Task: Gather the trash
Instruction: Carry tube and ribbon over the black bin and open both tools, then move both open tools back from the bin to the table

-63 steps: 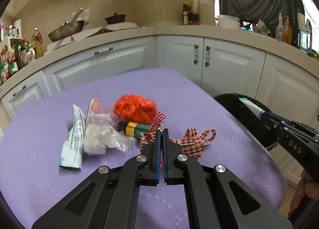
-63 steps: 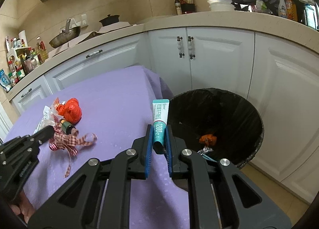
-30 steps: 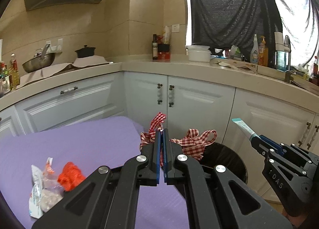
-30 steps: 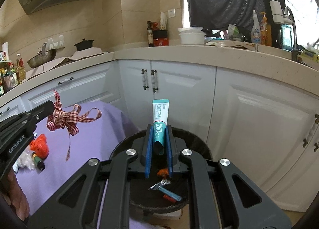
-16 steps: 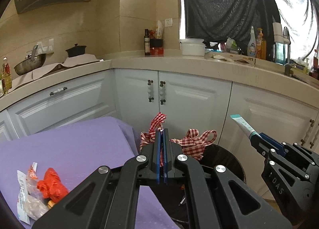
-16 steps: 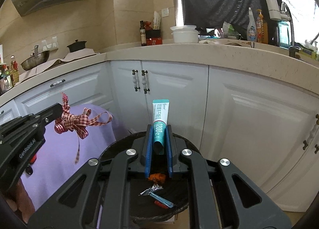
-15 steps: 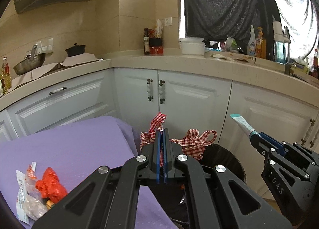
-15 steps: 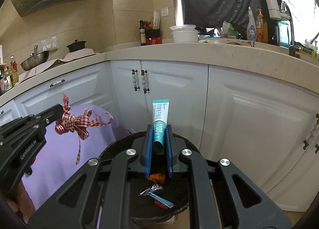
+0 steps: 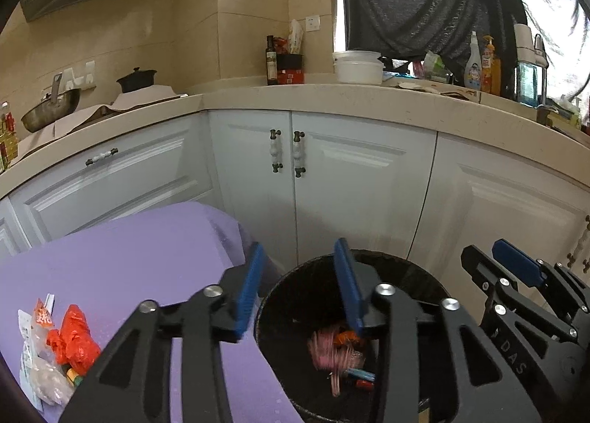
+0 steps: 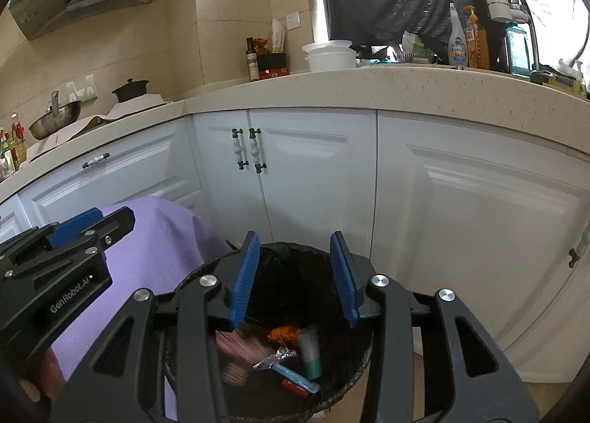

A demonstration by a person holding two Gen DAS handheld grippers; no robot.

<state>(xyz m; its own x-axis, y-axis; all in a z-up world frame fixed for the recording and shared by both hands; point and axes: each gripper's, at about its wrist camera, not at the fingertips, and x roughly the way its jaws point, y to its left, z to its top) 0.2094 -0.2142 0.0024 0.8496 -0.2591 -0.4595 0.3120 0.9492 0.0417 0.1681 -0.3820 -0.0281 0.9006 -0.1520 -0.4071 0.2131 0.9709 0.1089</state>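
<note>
Both grippers hang over a round bin with a black bag (image 9: 405,265) (image 10: 287,268) beside the purple table. My left gripper (image 9: 298,248) has its jaws opening with nothing between them. The red checked ribbon (image 9: 328,349) is a pink blur dropping into the bin. My right gripper (image 10: 294,238) is also opening and holds nothing. The teal and white toothpaste tube (image 10: 309,349) lies in the bin next to the blurred ribbon (image 10: 239,349), an orange scrap and foil. Each view shows the other gripper alongside: the right gripper (image 9: 490,255) and the left gripper (image 10: 107,218).
On the purple table (image 9: 129,257) at the left lies a pile of trash: a red plastic bag (image 9: 73,338), clear wrappers and a small bottle. White cabinets (image 10: 461,220) and a beige counter stand close behind the bin.
Both grippers have opened. The ribbon has left the left jaws and the toothpaste tube the right jaws; both are now in the bin.
</note>
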